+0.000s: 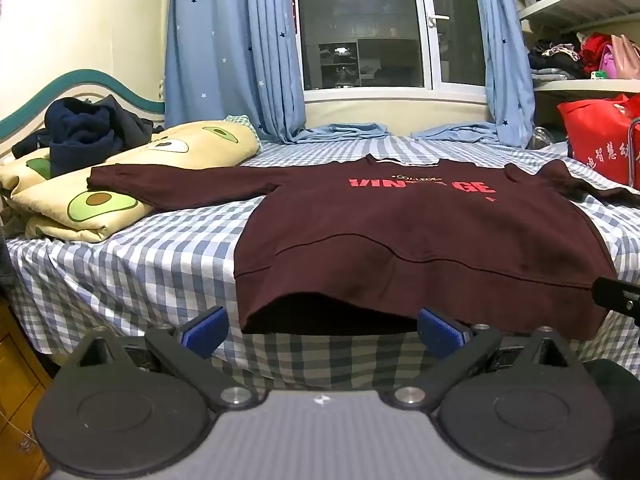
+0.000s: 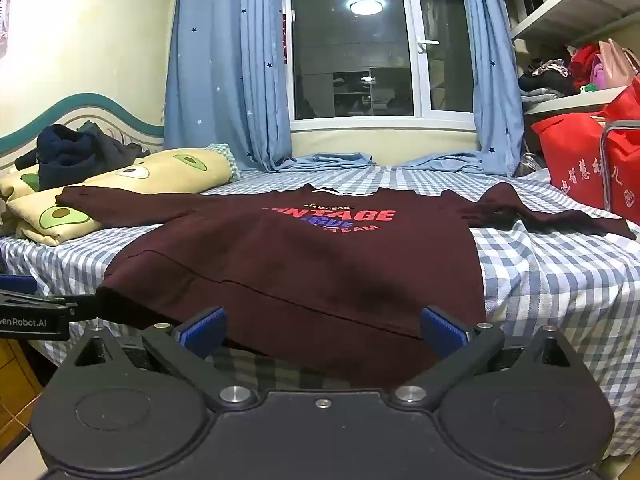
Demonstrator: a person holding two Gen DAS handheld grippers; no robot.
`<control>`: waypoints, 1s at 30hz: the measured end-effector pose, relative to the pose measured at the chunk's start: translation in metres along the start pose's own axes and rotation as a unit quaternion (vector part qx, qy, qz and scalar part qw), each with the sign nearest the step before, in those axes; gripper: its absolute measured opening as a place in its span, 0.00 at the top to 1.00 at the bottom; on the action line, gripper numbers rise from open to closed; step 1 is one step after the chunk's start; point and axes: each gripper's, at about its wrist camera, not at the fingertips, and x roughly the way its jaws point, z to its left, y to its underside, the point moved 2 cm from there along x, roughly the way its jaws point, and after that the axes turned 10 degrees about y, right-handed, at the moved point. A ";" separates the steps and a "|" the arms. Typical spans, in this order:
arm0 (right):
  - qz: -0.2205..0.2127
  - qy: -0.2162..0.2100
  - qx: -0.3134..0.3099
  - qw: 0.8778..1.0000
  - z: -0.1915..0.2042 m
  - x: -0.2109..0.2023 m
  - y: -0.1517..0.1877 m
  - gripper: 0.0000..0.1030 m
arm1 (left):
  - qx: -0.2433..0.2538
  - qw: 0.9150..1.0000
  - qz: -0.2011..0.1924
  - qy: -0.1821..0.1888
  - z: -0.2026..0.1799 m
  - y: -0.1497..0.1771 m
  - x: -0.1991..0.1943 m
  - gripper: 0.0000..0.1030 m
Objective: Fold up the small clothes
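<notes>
A dark maroon sweatshirt with red "VINTAGE" print lies spread flat, front up, on the checked bed; its hem hangs slightly over the near bed edge. It also shows in the right wrist view. One sleeve lies over the avocado-print quilt, the other stretches right. My left gripper is open, just in front of the hem's left part, touching nothing. My right gripper is open, just in front of the hem's right part. The left gripper's tip shows at the right view's left edge.
The blue-white checked bed sheet covers the bed. A folded avocado quilt with a dark navy garment on top lies at the left. A red bag stands at the right. Blue curtains and a window are behind; shelves are at upper right.
</notes>
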 end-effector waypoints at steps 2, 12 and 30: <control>0.002 0.000 0.000 1.000 0.000 0.000 0.000 0.00 | -0.005 1.000 0.001 0.000 0.000 0.000 0.000 0.01; 0.001 0.004 0.005 1.000 -0.006 0.000 0.000 0.00 | -0.005 1.000 0.009 0.006 -0.001 -0.001 0.003 0.01; 0.004 0.004 0.006 1.000 -0.006 0.001 0.003 0.00 | -0.005 1.000 0.011 0.004 0.002 0.000 0.003 0.01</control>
